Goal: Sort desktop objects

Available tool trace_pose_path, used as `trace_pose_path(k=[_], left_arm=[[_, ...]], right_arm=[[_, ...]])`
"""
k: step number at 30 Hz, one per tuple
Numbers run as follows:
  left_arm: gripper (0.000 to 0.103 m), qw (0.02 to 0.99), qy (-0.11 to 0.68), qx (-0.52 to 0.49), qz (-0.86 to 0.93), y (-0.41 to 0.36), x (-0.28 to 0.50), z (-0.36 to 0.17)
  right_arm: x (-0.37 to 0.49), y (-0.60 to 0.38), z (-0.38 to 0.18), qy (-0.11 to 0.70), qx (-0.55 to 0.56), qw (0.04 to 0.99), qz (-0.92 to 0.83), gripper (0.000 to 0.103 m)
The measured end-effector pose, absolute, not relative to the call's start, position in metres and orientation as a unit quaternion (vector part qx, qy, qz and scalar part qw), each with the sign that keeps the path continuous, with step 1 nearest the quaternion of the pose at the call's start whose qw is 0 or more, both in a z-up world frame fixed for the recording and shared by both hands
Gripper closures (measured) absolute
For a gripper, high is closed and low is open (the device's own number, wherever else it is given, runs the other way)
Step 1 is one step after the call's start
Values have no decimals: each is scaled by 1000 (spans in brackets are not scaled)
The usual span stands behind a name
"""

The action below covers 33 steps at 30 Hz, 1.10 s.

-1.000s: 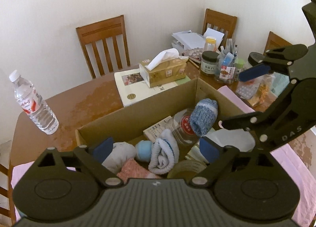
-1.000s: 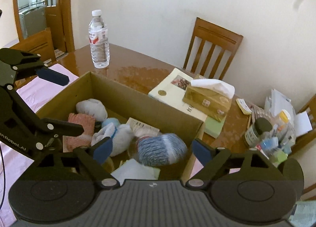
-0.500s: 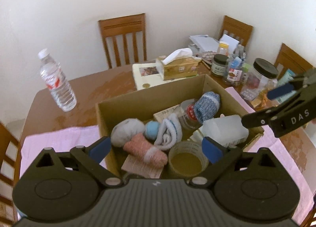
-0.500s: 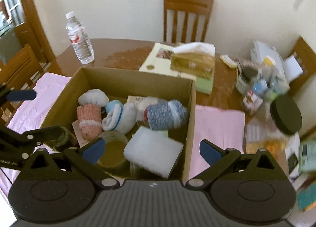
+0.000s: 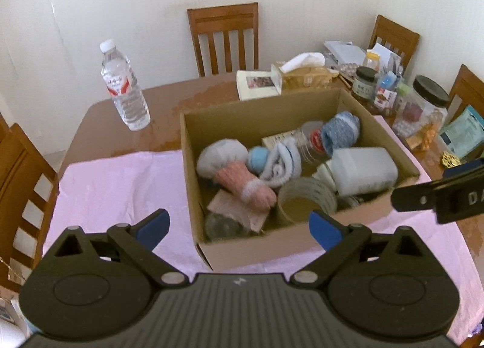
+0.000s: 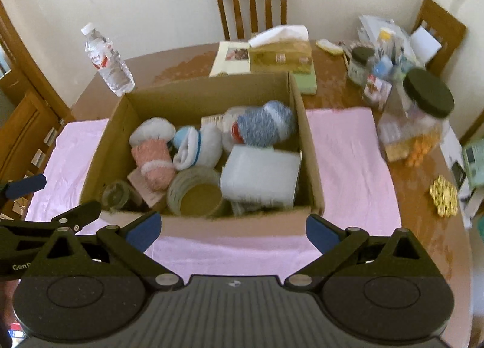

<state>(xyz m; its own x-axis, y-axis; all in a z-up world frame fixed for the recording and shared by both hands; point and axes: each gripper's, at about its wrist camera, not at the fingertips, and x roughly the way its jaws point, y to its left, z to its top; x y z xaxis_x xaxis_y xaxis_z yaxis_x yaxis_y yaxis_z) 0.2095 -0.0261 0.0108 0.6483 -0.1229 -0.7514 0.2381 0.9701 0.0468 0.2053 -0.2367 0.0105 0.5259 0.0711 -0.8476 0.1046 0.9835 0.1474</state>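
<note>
Both wide open and empty: left hand-held gripper (image 5: pixel 239 228) and right hand-held gripper (image 6: pixel 233 231), hovering over the near edge of the open brown cardboard box (image 6: pixel 211 227) on the pink cloth (image 6: pixel 348 166) covering the brown wooden desk (image 5: pixel 157 109). Well ahead and left of the left hand-held gripper, a clear plastic water bottle (image 5: pixel 124 87), upright and likely to topple if clipped. Just ahead between the jaws, a packed jumble: pink rolled sock (image 6: pixel 152 163), white-and-blue rolled sock (image 6: pixel 196 148), tan roll of tape (image 6: pixel 198 193), white rectangular plastic container (image 6: pixel 260 178), blue-grey rolled sock (image 6: pixel 264 124). Easy to snag two soft rolls at once or drag the light box. Ahead and right of the right hand-held gripper, a black-lidded clear jar (image 6: pixel 417 124), prone to a knock.
</note>
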Motion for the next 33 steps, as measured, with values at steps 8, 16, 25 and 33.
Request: trace_pose_path(k=[8,16,25,33], left_arm=[[4,900,423,37,-98,-24,195,18],[4,900,424,12,-99,-19,193,30],[5,893,440,-11,-88,-14,195,35],[5,892,443,-11,-85,-14,195,36]], right_arm=[[189,-230,5,499,83,862,-20,0],[183,-223,13,494,70,867,-20,0],[180,-218,23,486,66,871,-13,0],[179,-217,26,483,65,873,-14,0]])
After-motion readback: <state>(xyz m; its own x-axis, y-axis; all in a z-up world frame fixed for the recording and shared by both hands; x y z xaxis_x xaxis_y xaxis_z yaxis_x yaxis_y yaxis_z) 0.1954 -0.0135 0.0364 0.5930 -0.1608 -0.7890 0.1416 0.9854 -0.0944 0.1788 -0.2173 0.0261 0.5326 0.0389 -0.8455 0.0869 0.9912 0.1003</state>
